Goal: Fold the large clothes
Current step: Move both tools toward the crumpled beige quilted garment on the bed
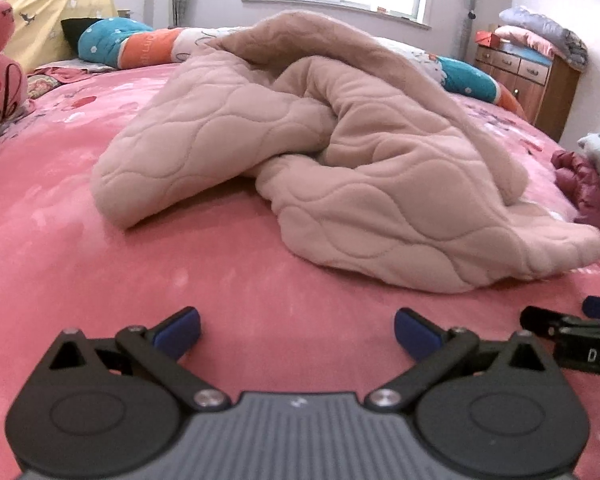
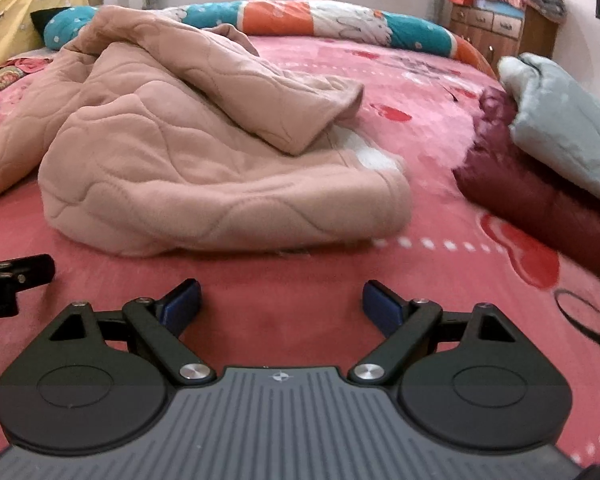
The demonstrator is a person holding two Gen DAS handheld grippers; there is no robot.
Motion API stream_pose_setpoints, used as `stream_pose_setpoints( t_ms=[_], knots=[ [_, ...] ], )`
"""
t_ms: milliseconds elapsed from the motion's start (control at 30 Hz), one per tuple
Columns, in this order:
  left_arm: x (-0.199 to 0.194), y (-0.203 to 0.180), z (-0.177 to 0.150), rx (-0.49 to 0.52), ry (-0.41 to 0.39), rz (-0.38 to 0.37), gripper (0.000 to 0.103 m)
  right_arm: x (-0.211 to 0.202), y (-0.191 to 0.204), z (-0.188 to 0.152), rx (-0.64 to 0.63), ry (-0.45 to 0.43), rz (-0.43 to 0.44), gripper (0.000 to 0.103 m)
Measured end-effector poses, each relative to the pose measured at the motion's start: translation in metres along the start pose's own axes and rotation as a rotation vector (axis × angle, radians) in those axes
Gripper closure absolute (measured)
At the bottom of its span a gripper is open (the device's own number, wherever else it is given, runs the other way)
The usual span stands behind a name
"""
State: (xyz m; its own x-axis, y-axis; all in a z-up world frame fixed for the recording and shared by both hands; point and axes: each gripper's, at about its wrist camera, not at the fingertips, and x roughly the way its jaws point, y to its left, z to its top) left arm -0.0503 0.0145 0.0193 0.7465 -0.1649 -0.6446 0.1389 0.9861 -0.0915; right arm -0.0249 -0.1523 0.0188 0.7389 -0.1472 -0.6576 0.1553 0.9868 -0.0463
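I have both grippers low over the pink bed cover [image 1: 100, 248], side by side and facing the same heap. The left gripper [image 1: 297, 332] has its blue-padded fingers [image 1: 179, 330] spread wide with nothing between them, only bare bed cover. The right gripper [image 2: 281, 307] is the same: fingers [image 2: 382, 304] wide apart and empty. In the left wrist view, the side of the right gripper shows at the right edge, and I can read white letters "DAS" on its black body before the frame cuts them off. In the right wrist view, the left gripper shows at the left edge; the letters there are too cropped to read.

The task's thing, a large beige quilted garment [image 1: 340, 152], lies crumpled in a loose mound in the middle of the bed, ahead of both grippers and apart from them. A thick folded part sticks out towards the left, and in the right wrist view a flap is draped over the top of the mound.

To the right of the garment sits a dark red padded item [image 2: 540, 200] with a pale grey-blue quilted piece [image 2: 568, 120] resting on it. A teal, orange and white rolled duvet [image 2: 320, 20] runs along the far side of the bed. At far left, a pink cushion [image 1: 0, 84] carries dark cursive lettering I cannot make out. A wooden drawer cabinet [image 1: 532, 76] stands by the far wall.
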Motion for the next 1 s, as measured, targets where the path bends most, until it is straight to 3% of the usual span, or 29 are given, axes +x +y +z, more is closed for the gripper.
stream_pose_setpoints(
  t_ms=[200, 433, 767, 1000],
  knots=[
    [-0.046, -0.009, 0.012, 0.059, -0.082, 0.009, 0.001, -0.031, -0.008, -0.002, 0.042, 0.006, -0.039, 0.000],
    [-0.111, -0.026, 0.040, 0.120, -0.198, -0.016, 0.001, -0.089, -0.018, 0.008, 0.059, -0.060, -0.128, 0.000],
    [-0.185, -0.037, 0.071, 0.144, -0.297, -0.007, 0.001, -0.178, -0.010, 0.031, 0.033, -0.227, -0.107, 0.000],
    [-0.213, -0.026, 0.078, 0.084, -0.323, -0.022, 0.001, -0.226, 0.000, 0.046, 0.020, -0.298, -0.083, 0.000]
  ],
)
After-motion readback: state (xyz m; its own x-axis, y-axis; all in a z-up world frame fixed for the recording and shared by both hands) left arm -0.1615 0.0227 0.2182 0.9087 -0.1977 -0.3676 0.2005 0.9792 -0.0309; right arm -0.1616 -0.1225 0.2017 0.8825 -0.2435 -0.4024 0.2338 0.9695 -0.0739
